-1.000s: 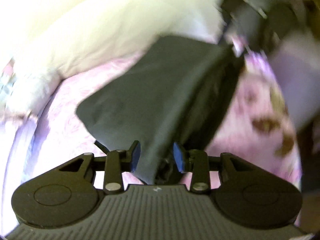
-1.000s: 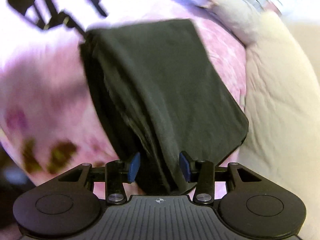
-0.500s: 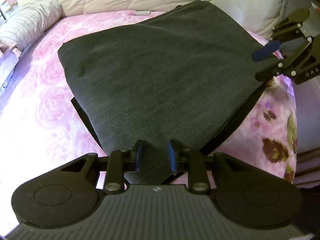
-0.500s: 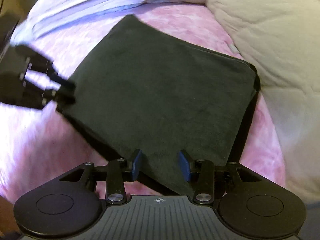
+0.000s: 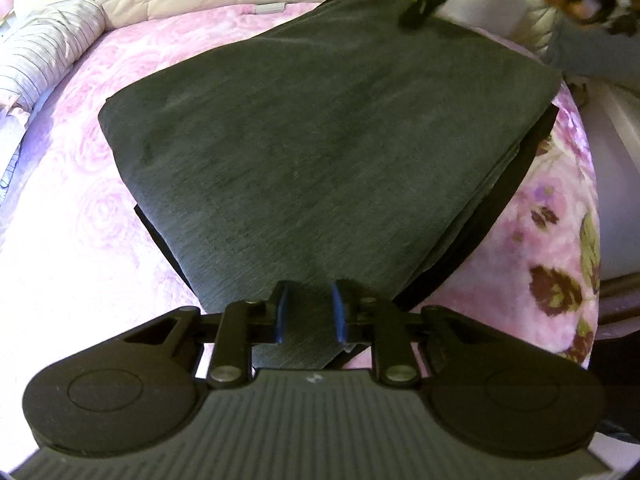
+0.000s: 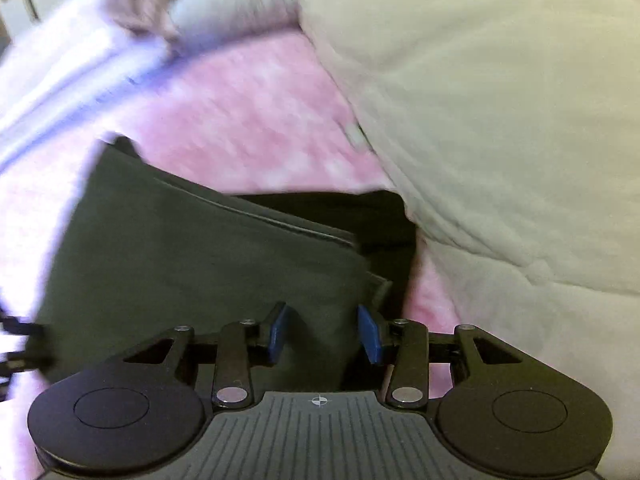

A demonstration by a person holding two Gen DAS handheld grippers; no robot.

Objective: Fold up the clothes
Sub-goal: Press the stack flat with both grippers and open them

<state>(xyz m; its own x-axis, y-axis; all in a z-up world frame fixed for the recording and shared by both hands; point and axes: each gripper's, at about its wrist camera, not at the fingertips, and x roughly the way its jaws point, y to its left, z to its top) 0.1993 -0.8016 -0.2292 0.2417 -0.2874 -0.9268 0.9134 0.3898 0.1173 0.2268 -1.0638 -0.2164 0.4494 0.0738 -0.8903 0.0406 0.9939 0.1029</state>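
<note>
Cloth point(image 5: 328, 152) that hung bunched a moment ago now lies flat and folded on the pink bed point(image 5: 80, 208), its corner between the closing left gripper point(image 5: 308, 312), while the right gripper point(image 6: 324, 330) gapes above its far edge.

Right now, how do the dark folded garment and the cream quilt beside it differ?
The dark folded garment is charcoal with a fine, smooth knit; the cream quilt is pale and stitched into puffy panels. The garment lies flat in neat layers, while the quilt is heaped high along the garment's far edge. Both rest on the pink floral bedspread.
</note>
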